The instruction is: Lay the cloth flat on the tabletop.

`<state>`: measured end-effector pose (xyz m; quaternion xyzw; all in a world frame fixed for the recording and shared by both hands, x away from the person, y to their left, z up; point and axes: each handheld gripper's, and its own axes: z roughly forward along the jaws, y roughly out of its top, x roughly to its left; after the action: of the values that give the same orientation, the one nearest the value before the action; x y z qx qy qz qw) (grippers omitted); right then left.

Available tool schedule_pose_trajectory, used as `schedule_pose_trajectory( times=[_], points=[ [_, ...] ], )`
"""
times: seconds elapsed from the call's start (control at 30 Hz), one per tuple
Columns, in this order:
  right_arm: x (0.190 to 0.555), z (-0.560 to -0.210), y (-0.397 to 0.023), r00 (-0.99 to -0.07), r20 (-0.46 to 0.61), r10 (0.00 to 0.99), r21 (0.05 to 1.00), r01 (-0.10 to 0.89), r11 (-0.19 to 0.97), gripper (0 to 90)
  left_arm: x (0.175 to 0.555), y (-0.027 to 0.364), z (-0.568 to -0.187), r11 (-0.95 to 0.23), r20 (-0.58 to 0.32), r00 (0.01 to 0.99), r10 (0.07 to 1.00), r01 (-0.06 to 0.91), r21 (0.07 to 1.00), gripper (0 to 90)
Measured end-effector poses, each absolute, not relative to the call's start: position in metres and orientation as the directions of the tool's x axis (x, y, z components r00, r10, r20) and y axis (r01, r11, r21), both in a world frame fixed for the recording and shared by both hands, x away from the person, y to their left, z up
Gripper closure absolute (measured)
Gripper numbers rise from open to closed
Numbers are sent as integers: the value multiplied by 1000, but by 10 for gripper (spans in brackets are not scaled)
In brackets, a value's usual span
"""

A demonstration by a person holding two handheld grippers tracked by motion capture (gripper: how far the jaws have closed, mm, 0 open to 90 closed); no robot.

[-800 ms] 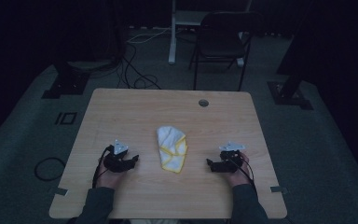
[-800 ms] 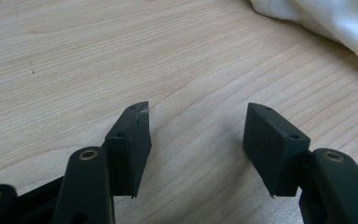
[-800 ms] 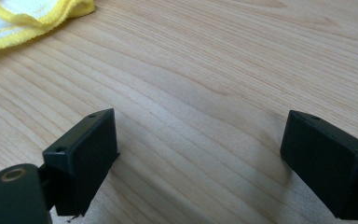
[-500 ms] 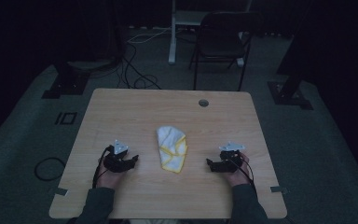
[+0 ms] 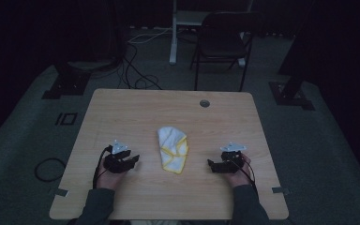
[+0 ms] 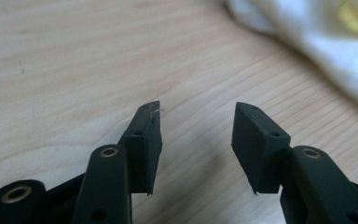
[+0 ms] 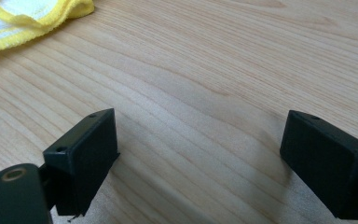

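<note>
High view shows, going from left to right, the left gripper [image 5: 133, 160], then the cloth [image 5: 172, 149], then the right gripper [image 5: 212, 164], all on the wooden table [image 5: 136, 108]. The left gripper rests low on the table, near the cloth but apart from it, and its jaws are spread with nothing between them; in the left gripper view only bare wood lies between the two black pads [image 6: 144, 140]. The cloth is white with a yellow border and it lies folded near the middle of the table, between the two grippers. Its long axis runs from the far side toward the person, a little slanted, so the narrow white end points away and slightly left, and the wider end with the yellow edge points toward the person and slightly right. The right gripper is also spread wide and holds nothing; in the right gripper view the yellow edge [image 7: 32, 21] of the cloth lies ahead at the upper left, not touching the pads.

I judge that the step in hand is the approach to the cloth. To do it well, each gripper should probably come in low from its own side, slide one pad under a yellow edge and close on few layers, not on the whole bundle.
</note>
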<state>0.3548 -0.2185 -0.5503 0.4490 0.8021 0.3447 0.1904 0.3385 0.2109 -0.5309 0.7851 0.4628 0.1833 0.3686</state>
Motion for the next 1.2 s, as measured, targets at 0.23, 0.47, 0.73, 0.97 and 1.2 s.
schedule_pose_trajectory(
  times=[0.23,0.47,0.73,0.97,1.2],
  points=[
    [354,-550,-218,-522,4,853,724,590,358,109,340,201,-514,-346,-18,558,830,540,767,533],
    [354,-550,-218,-519,4,855,723,592,356,109,343,185,-500,-377,8,598,802,494,784,532],
    [354,-550,-219,-510,7,860,723,596,348,109,350,176,-482,-389,42,612,790,446,806,532],
    [354,-550,-219,-510,8,860,723,597,347,111,353,165,-472,-407,66,631,773,413,815,536],
    [354,-550,-219,-510,7,860,723,597,348,111,354,146,-467,-442,83,682,727,371,817,573]
  ],
)
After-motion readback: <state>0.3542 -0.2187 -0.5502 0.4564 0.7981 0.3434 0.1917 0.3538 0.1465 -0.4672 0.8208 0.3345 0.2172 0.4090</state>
